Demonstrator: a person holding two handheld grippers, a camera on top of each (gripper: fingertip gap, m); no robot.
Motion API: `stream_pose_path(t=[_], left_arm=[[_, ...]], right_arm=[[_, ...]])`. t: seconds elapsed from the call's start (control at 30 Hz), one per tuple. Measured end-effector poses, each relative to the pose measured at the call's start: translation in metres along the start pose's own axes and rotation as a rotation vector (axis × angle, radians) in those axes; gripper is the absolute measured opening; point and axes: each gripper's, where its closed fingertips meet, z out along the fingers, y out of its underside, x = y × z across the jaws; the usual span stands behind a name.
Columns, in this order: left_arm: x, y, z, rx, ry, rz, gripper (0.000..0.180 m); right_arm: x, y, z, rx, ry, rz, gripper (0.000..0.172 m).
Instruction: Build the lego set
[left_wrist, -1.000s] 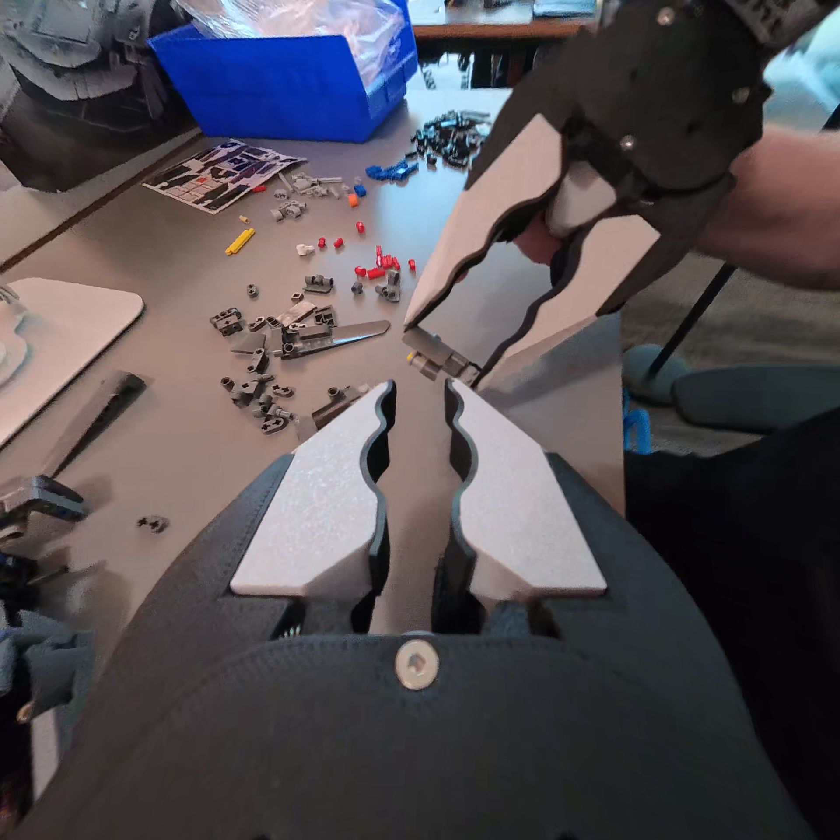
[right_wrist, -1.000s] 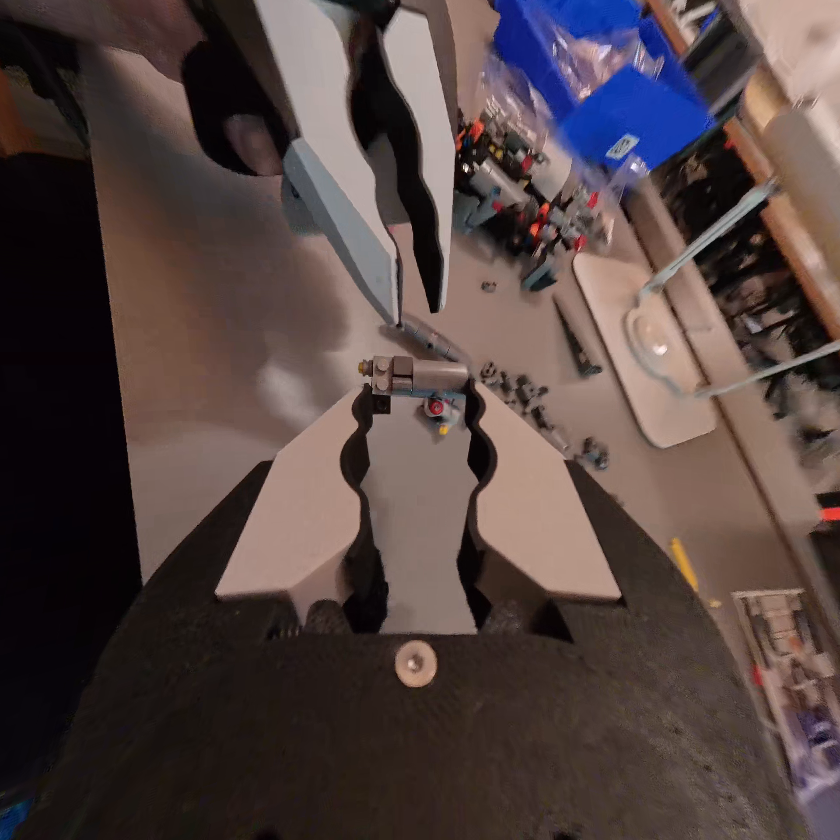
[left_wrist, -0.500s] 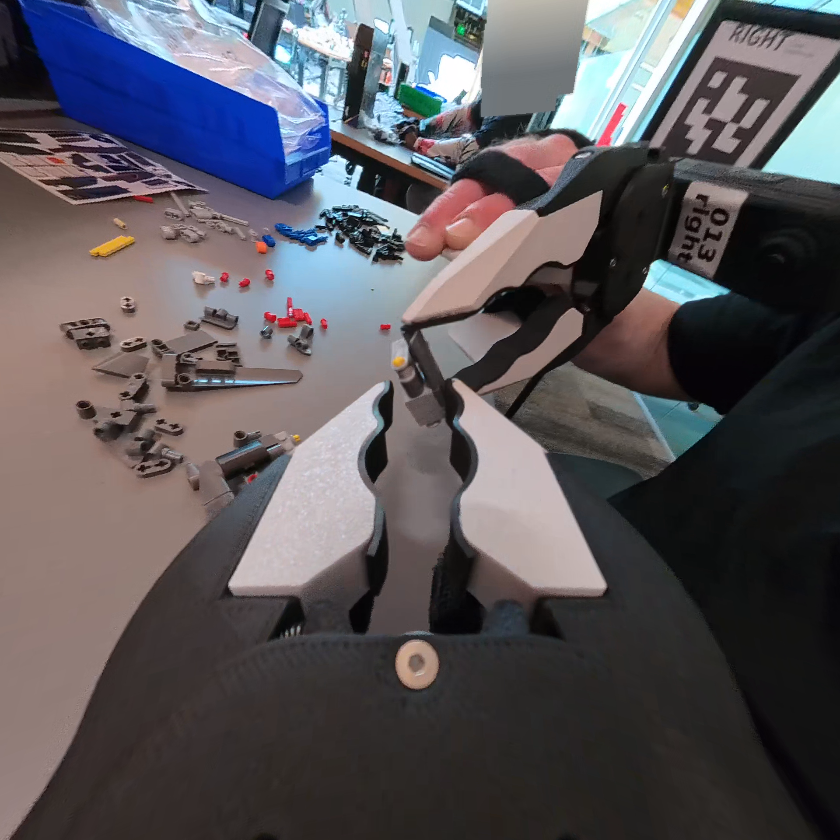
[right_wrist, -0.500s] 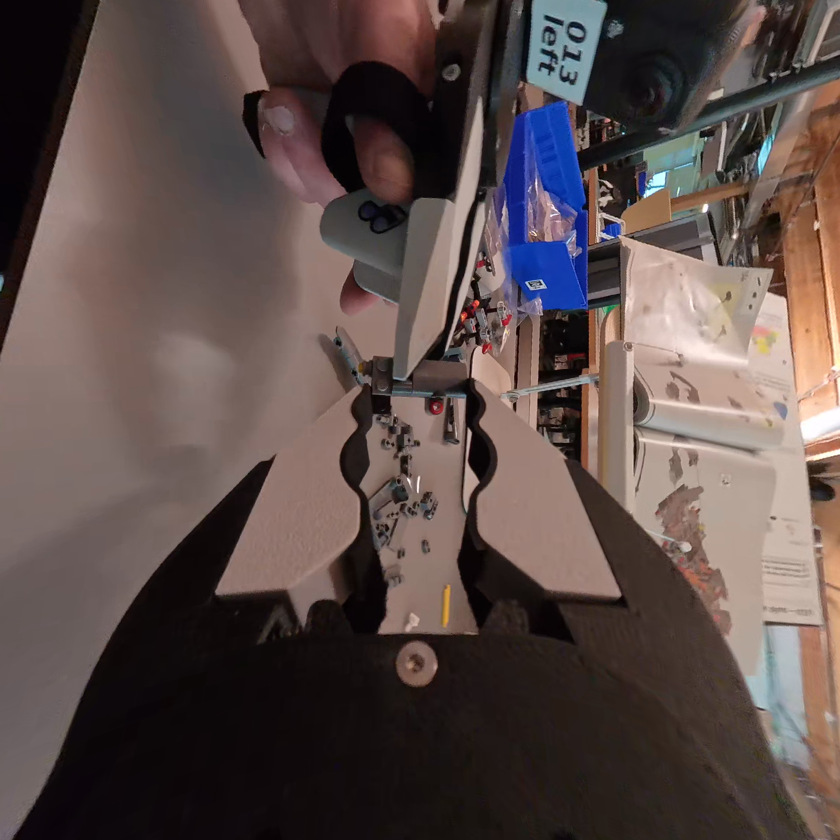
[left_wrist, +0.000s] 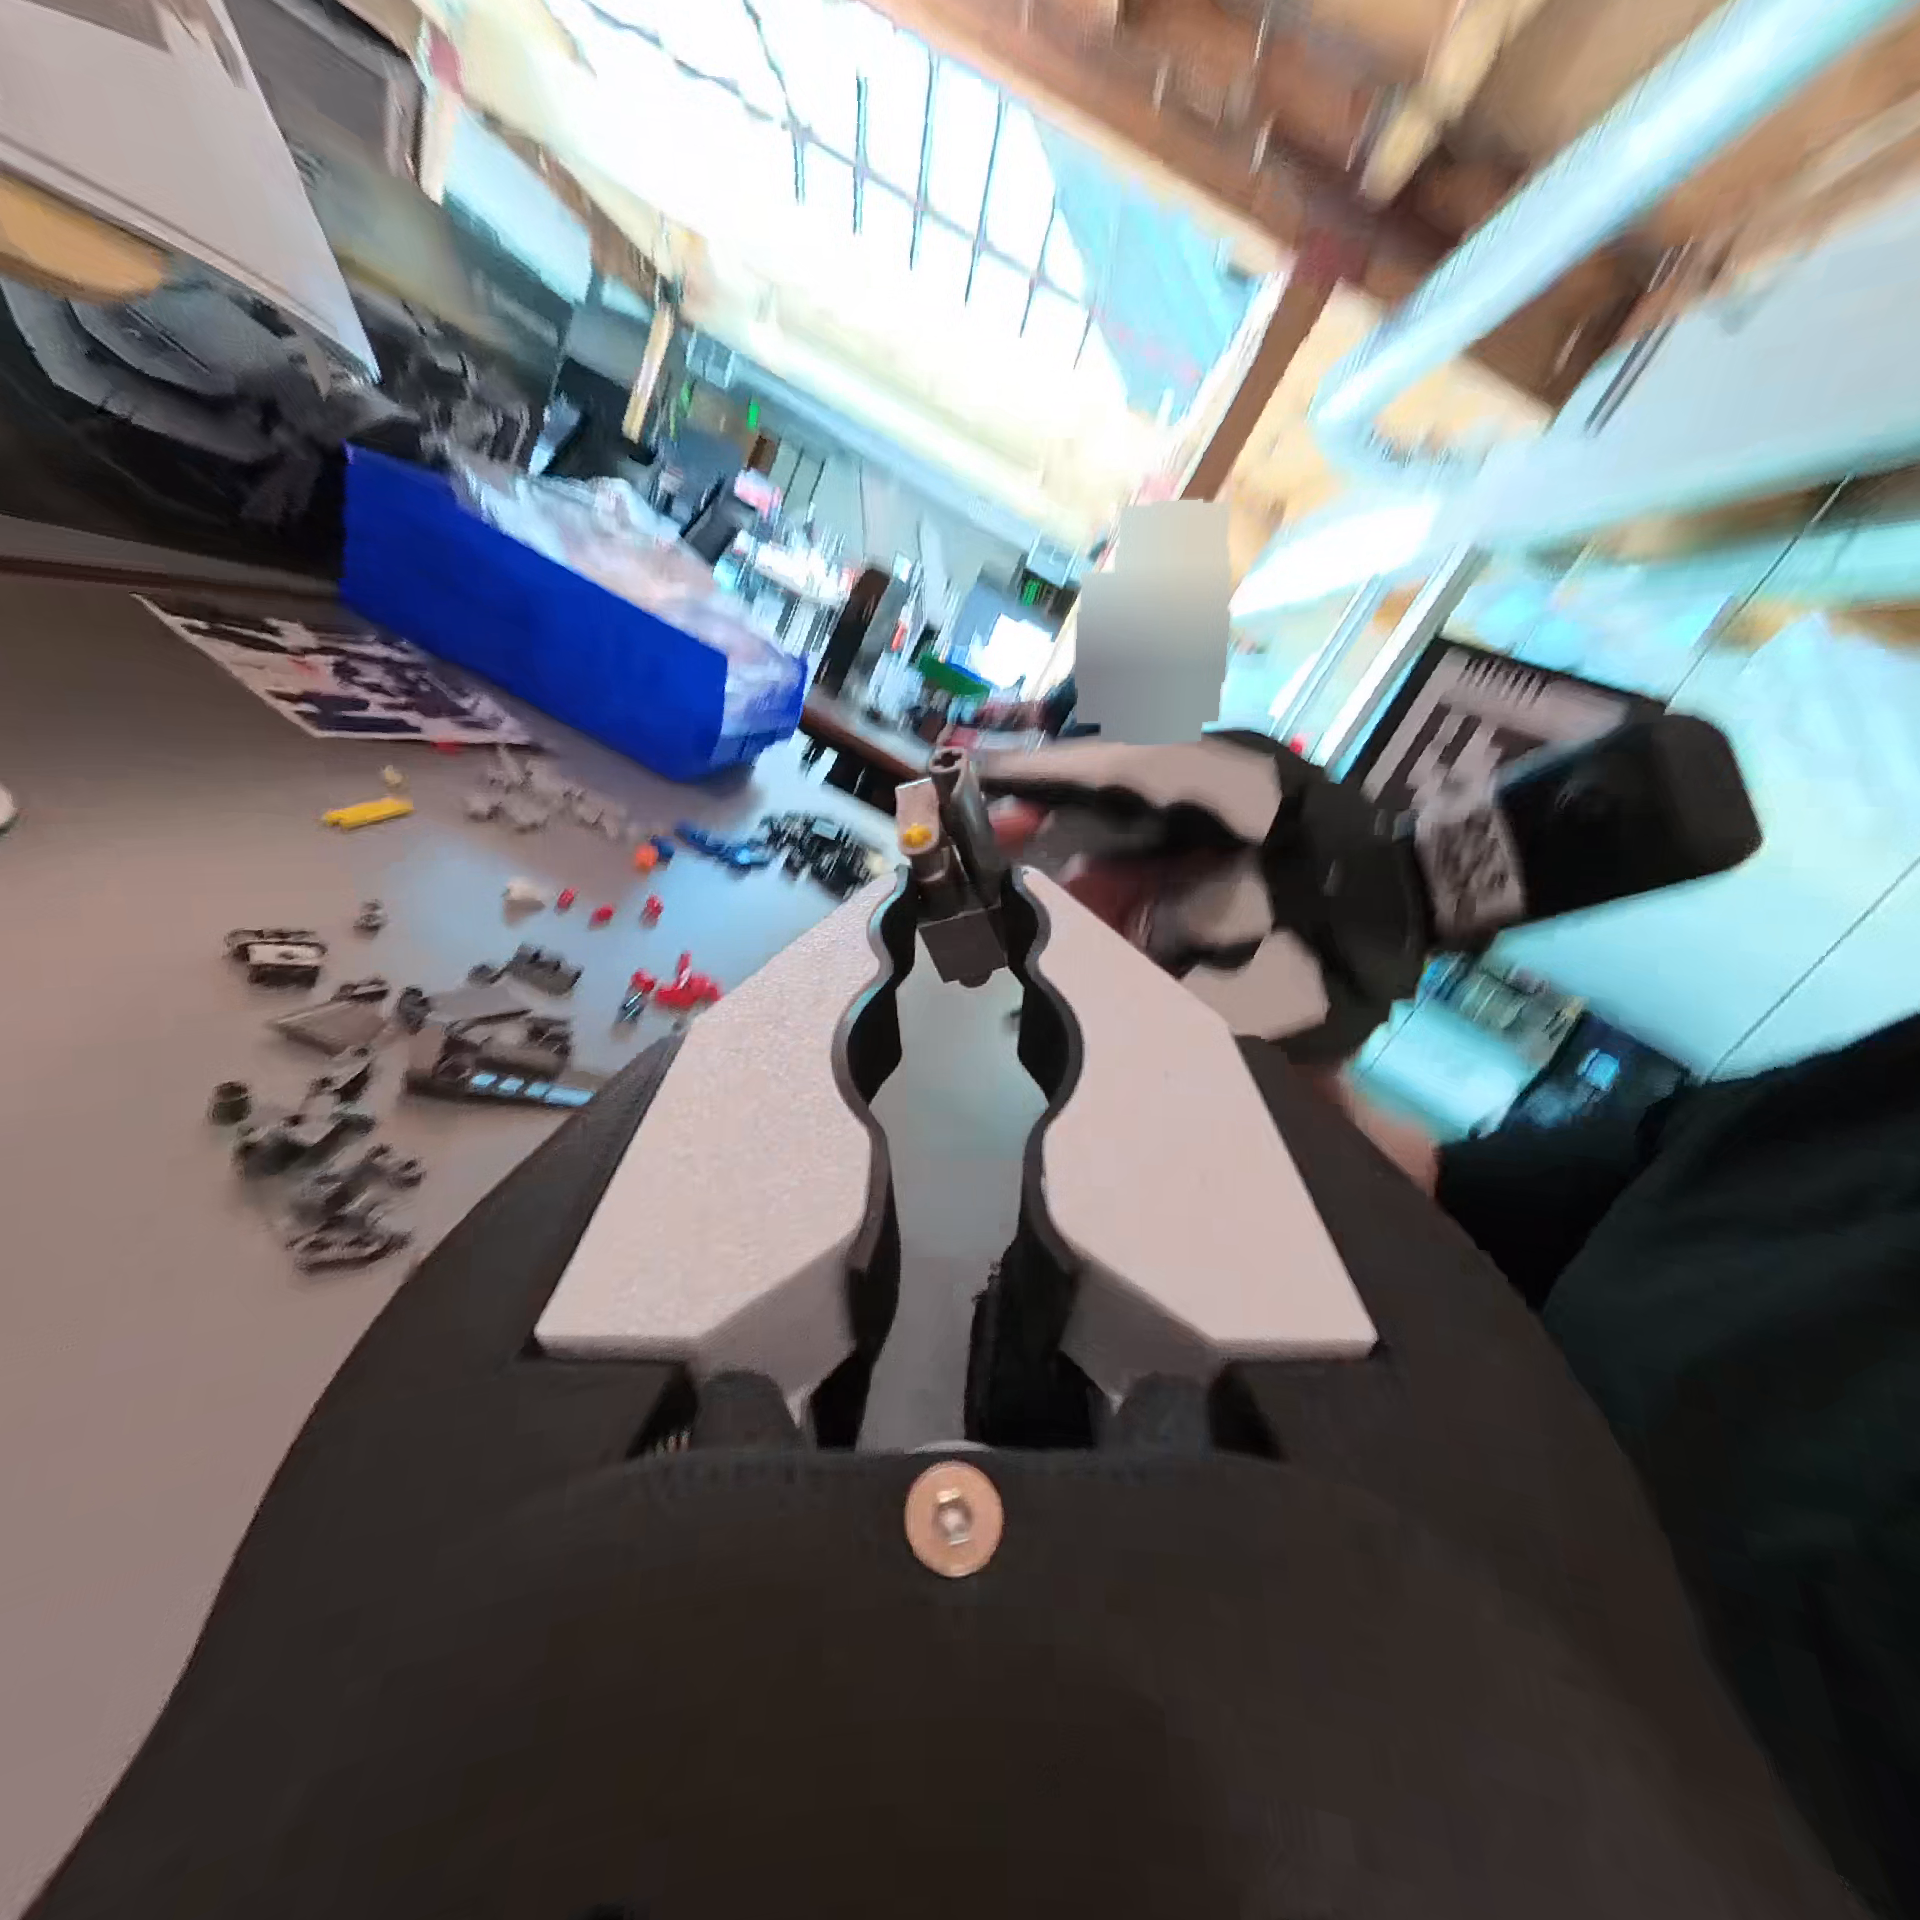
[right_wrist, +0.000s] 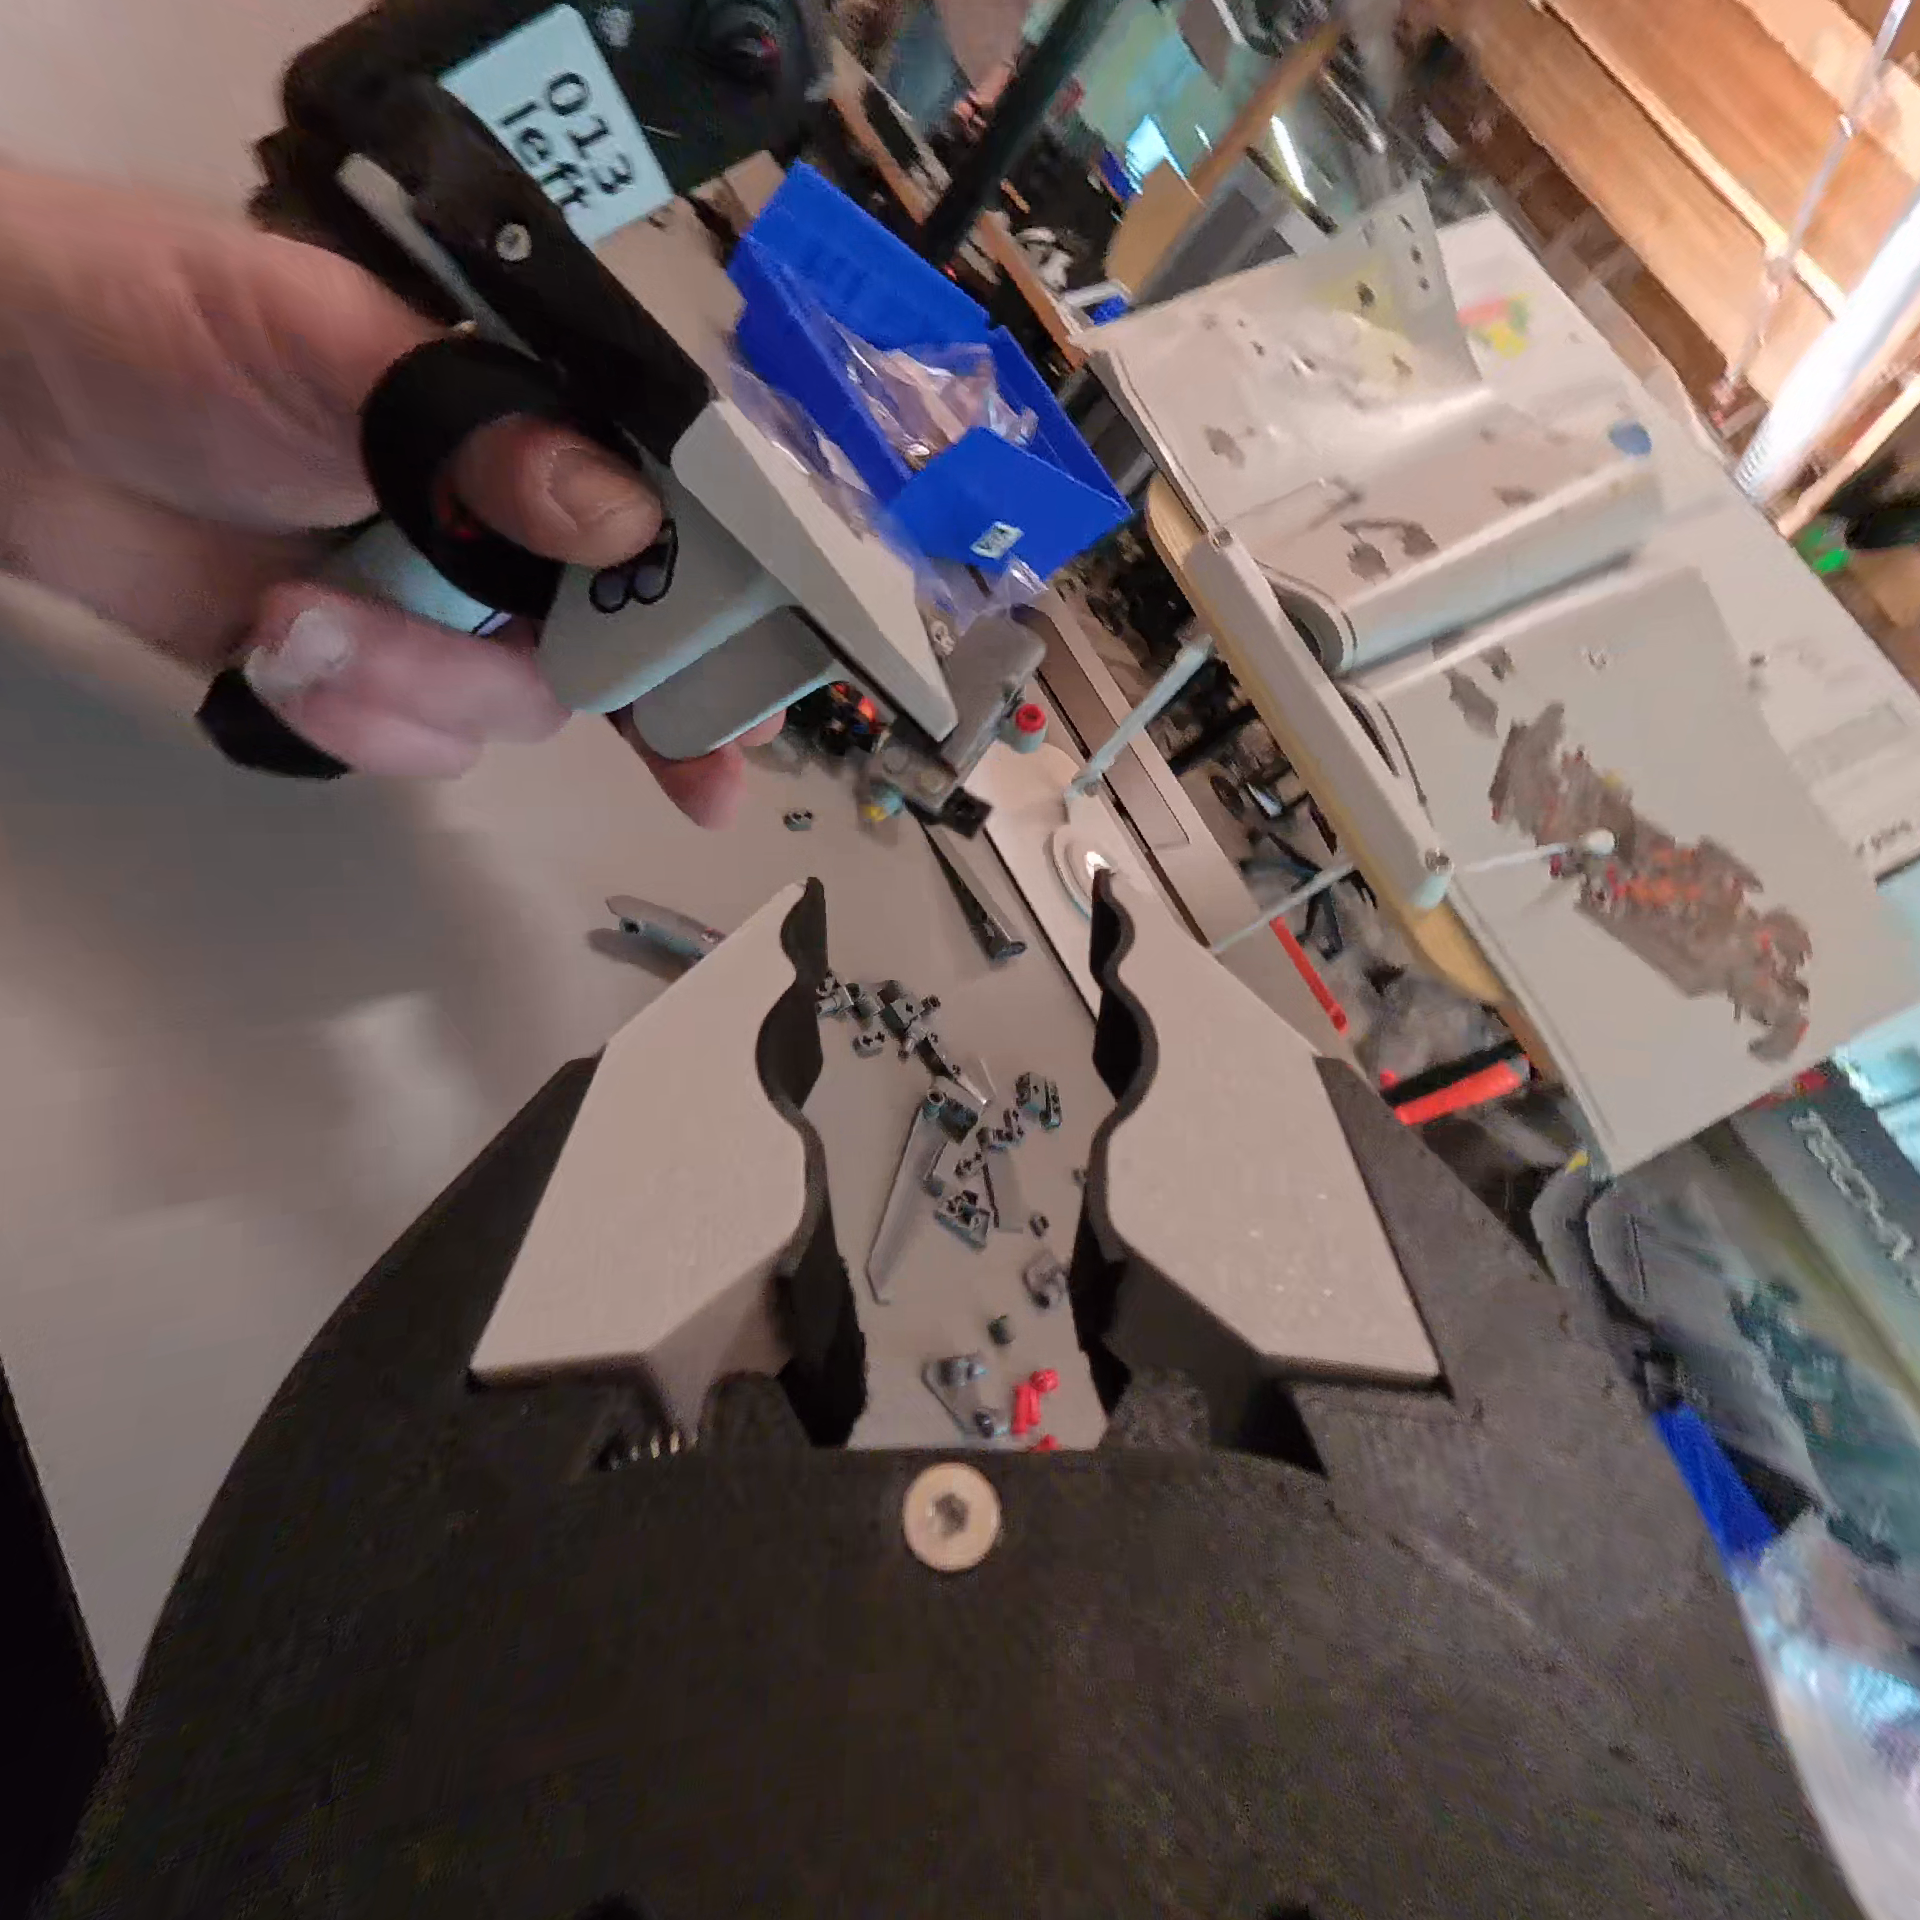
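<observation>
In the left wrist view my left gripper (left_wrist: 961, 920) is shut on a small grey brick assembly (left_wrist: 954, 862) with a yellow stud. The assembly stands up out of the fingertips, above the grey table (left_wrist: 125, 1039). The right wrist view shows the same grasp from the side: the left gripper (right_wrist: 925, 727) pinches the assembly (right_wrist: 971, 707), which carries a red-tipped peg. My right gripper (right_wrist: 956, 894) is open and empty, a short way below and apart from the assembly. It shows blurred behind the assembly in the left wrist view (left_wrist: 1195, 831).
Several loose grey, black and red pieces (right_wrist: 935, 1101) lie on the table under my right gripper, and they also show in the left wrist view (left_wrist: 416, 1018). A blue bin (left_wrist: 540, 623) with plastic bags and a printed sheet (left_wrist: 353, 675) sit at the back. A long dark piece (right_wrist: 977, 904) lies near my right fingertips.
My right gripper opened, let go of the assembly and drew back. My left gripper closed on the assembly and now carries it alone, tilted upward.
</observation>
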Motion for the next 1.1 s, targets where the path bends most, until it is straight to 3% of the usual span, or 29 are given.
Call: stream_pose_path(t=[0.17, 0.33, 0.43, 0.6, 0.83, 0.9, 1.1], left_arm=[[0.001, -0.014, 0.005, 0.138, 0.002, -0.066, 0.015], [0.004, -0.011, 0.013, 0.152, 0.018, -0.092, 0.015], [0.006, -0.011, 0.015, 0.158, 0.03, -0.105, 0.015], [0.007, -0.011, 0.015, 0.164, 0.034, -0.113, 0.015], [-0.001, -0.024, -0.006, 0.143, -0.069, 0.014, 0.031], [-0.008, -0.028, -0.018, 0.089, -0.134, 0.111, 0.031], [-0.058, 0.025, -0.049, -0.437, -0.401, 0.35, 0.031]], right_arm=[[0.001, -0.006, 0.008, 0.029, 0.081, 0.127, 0.04], [0.008, -0.011, 0.011, 0.039, 0.137, 0.164, 0.035], [0.012, -0.009, 0.012, 0.042, 0.157, 0.173, 0.024], [0.014, -0.009, 0.011, 0.06, 0.151, 0.184, 0.023], [0.03, 0.001, 0.006, 0.076, 0.105, 0.287, 0.022], [0.032, 0.01, 0.003, 0.054, 0.085, 0.298, 0.022], [0.031, 0.03, -0.003, 0.042, 0.042, 0.345, 0.022]])
